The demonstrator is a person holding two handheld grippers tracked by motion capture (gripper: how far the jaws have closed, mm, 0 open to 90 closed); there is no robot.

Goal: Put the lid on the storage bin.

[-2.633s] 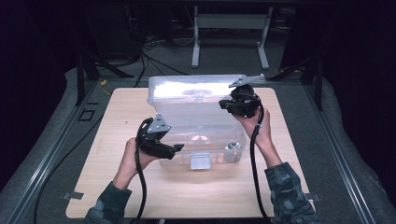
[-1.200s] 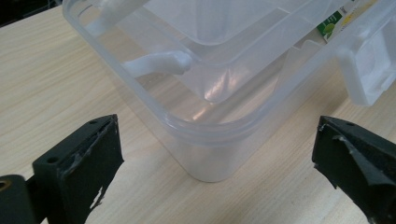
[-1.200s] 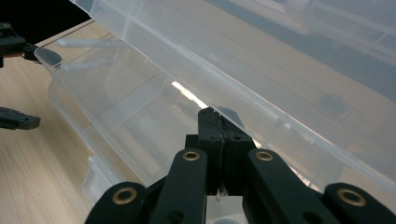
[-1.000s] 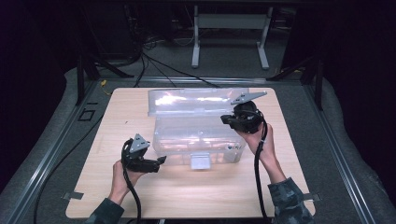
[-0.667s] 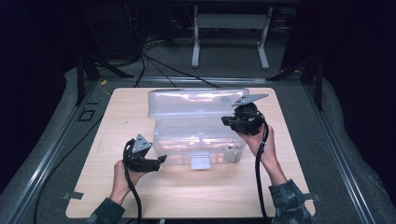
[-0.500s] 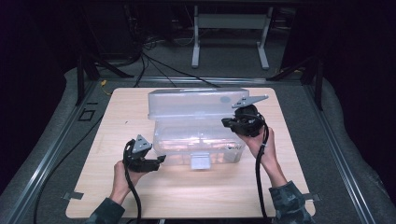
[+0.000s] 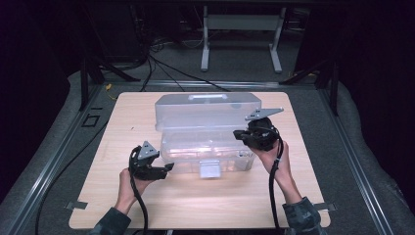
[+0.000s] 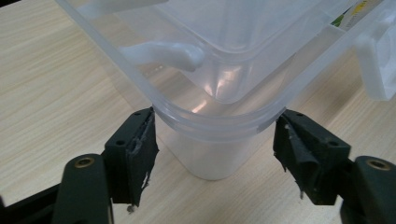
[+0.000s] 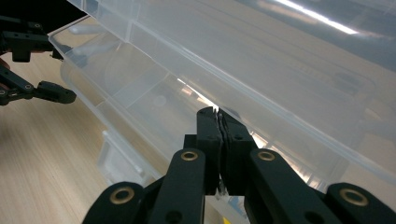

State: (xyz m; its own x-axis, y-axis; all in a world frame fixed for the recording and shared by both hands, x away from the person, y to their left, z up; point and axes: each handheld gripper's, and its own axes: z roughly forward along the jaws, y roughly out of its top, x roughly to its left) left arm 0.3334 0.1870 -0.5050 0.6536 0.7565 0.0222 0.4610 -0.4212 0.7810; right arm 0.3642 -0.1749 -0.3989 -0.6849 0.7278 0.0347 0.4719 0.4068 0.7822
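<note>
A clear plastic box [image 7: 205, 142] w/ raised lid [image 7: 208, 110] is seen mid-tabletop [image 7: 112, 132], nearer the far edge. Left gripper [image 8: 212, 149]: jaws held wide open, bracketing the box's near-left corner. Right gripper [image 9: 218, 116]: jaws pressed together at the lid's rim; whether anything is pinched can't be told.

Your high view looks forward and down over the whole table [image 7: 122, 122]. Each gripper view sits close behind its jaws, and all three views share the clear plastic box [image 7: 205, 129] [image 8: 219, 93] [image 9: 261, 84].
</note>
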